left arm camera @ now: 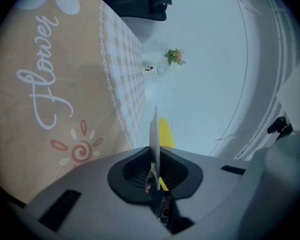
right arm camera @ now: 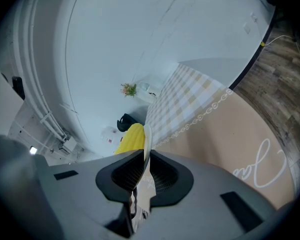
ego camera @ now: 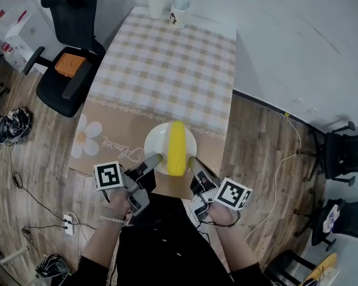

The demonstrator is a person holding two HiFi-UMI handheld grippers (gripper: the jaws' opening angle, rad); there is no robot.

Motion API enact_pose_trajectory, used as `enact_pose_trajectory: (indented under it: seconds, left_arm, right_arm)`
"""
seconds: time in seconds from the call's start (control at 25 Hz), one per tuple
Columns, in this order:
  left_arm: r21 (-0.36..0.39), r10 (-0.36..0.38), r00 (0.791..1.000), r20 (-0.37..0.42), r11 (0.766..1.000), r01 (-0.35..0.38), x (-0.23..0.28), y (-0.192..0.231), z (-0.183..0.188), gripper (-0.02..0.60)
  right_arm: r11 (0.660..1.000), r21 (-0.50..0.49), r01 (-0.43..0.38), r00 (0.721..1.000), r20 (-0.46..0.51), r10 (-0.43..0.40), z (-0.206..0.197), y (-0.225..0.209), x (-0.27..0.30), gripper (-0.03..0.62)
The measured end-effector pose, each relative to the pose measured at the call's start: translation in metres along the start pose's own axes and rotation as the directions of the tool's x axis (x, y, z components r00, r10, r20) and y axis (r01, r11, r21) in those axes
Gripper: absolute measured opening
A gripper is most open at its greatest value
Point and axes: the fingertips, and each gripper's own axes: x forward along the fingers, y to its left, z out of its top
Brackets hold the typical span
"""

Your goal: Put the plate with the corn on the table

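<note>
- Plate (ego camera: 156,140): round, white and thin-rimmed, with one yellow corn cob (ego camera: 176,148) lying near-to-far across its middle.
- It hangs over the near end of the table (ego camera: 218,24), above the beige flower-print border of the checked tablecloth (ego camera: 167,70). Whether it touches the cloth cannot be told.
- Left gripper (ego camera: 157,158): jaws narrow, pinching the near-left rim.
- Right gripper (ego camera: 193,159): jaws narrow, pinching the near-right rim.

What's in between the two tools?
The white plate with the yellow corn on it. The left tool and the right tool each pinch its rim, which shows best in the head view.
</note>
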Motion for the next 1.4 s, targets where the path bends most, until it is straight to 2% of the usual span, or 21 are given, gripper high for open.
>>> enact_pose_trajectory:
  seconds: [0.16, 0.36, 0.68, 0.84, 1.04, 1.28, 1.4]
  left_arm:
    - [0.026, -0.022, 1.000, -0.003, 0.999, 0.022, 0.004, 0.004, 0.003, 0.034]
    - [0.020, -0.060, 0.998, 0.004, 0.998, 0.060, 0.006, 0.006, 0.007, 0.034]
    - [0.011, -0.057, 0.998, -0.040, 0.998, 0.058, 0.012, 0.013, 0.000, 0.034]
    - [0.010, -0.028, 0.999, -0.029, 1.000, 0.029, 0.014, 0.022, 0.001, 0.034]
    - [0.033, 0.043, 0.998, -0.035, 0.999, -0.042, 0.014, 0.039, -0.001, 0.032]
    - [0.051, 0.118, 0.993, -0.024, 0.992, -0.117, 0.015, 0.062, 0.002, 0.034]
    - [0.060, 0.148, 0.989, -0.029, 0.987, -0.146, 0.017, 0.071, 0.003, 0.034]
  right_arm:
    - [0.999, 0.009, 0.036, 0.999, -0.005, -0.036, -0.001, -0.014, 0.002, 0.068]
    - [0.999, 0.005, -0.034, 0.999, 0.015, 0.034, 0.005, -0.006, 0.010, 0.069]
    - [1.000, 0.024, -0.009, 1.000, -0.002, 0.010, 0.008, -0.021, 0.015, 0.069]
    - [0.999, 0.045, -0.030, 1.000, 0.009, 0.030, 0.011, -0.023, 0.017, 0.058]
    - [0.998, 0.046, -0.033, 0.999, 0.009, 0.033, 0.008, -0.029, 0.021, 0.051]
    - [0.991, 0.102, 0.090, 0.996, -0.026, -0.088, -0.004, -0.060, 0.023, 0.052]
    - [0.989, 0.093, 0.113, 0.993, -0.041, -0.110, -0.006, -0.070, 0.027, 0.052]
